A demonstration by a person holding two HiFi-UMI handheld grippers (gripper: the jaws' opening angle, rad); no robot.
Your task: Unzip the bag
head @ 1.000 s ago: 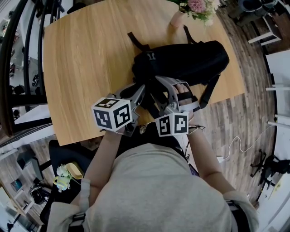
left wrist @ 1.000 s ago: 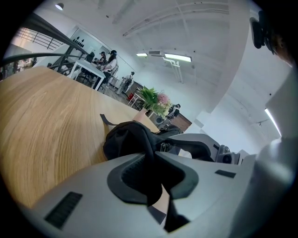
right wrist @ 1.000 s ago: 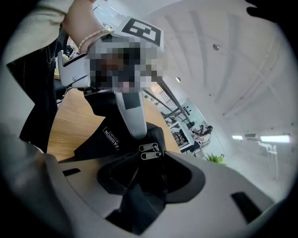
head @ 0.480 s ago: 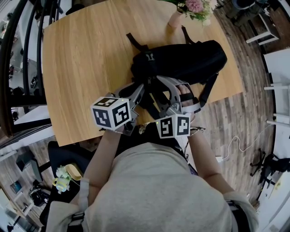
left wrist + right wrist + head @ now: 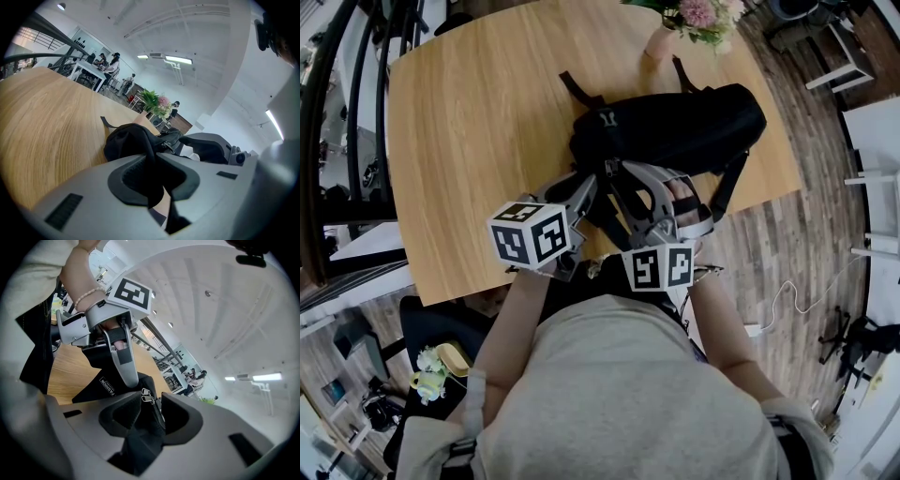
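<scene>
A black bag (image 5: 675, 122) lies on the wooden table (image 5: 469, 122), with its near end bunched up toward me. My left gripper (image 5: 589, 187) is shut on a fold of the bag's black fabric (image 5: 133, 140), which fills the space between its pads. My right gripper (image 5: 619, 173) meets the same end from the right. In the right gripper view two metal zipper pulls (image 5: 146, 395) and a ridge of fabric sit between its jaws, which are closing around them. The left gripper's finger (image 5: 122, 359) shows just beyond the pulls.
A vase of pink flowers (image 5: 667, 33) stands at the table's far edge behind the bag. Bag straps (image 5: 727, 192) trail off the right and near sides. The table's front edge (image 5: 487, 281) is right at my body. Wood floor lies to the right.
The right gripper has shifted slightly toward me and its jaws sit closer around the bag's near end. The left gripper holds the same fold and has barely moved.
</scene>
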